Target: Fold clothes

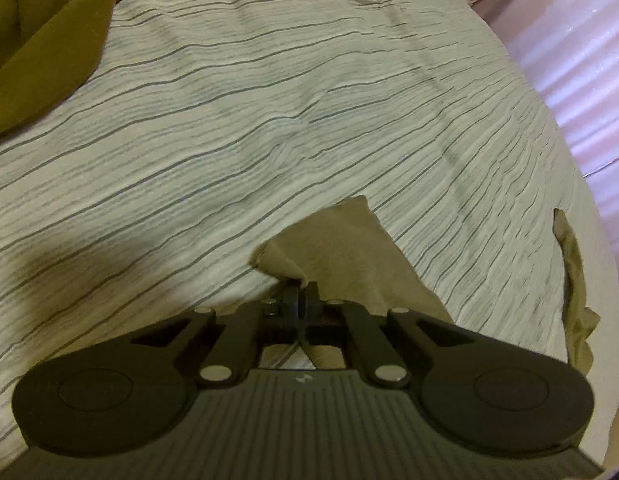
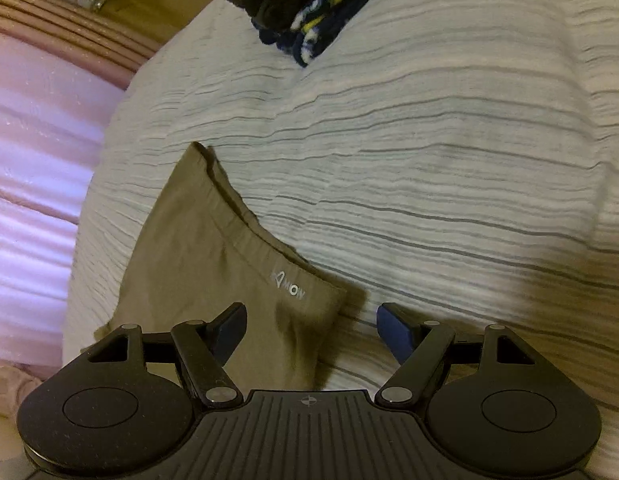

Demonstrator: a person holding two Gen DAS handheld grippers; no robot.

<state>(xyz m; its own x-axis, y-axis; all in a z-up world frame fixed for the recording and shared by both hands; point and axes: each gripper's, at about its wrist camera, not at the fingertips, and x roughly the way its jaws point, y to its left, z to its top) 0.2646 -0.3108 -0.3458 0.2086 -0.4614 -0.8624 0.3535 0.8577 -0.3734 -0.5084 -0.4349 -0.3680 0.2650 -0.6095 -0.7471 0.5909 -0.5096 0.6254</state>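
Slippage is the main risk: the left claw [image 1: 300, 294] is pressed together on only a small bunched corner of the khaki garment [image 1: 337, 248], and thin fabric held so near its edge could pull free if lifted fast. The right claw [image 2: 311, 330] is spread wide, hovering over the garment's [image 2: 213, 260] banded end with the printed logo, pinching nothing; closing there could catch the striped bedspread [image 2: 429, 160] beneath as well. The garment lies on the bed near its edge, with pink wrapped material [image 2: 33, 160] just beyond, so cloth could slide off that side. Far across the bed, an olive cloth [image 1: 49, 32] and a dark patterned item [image 2: 305, 12] sit well apart, leaving open striped bedding between for laying folds.
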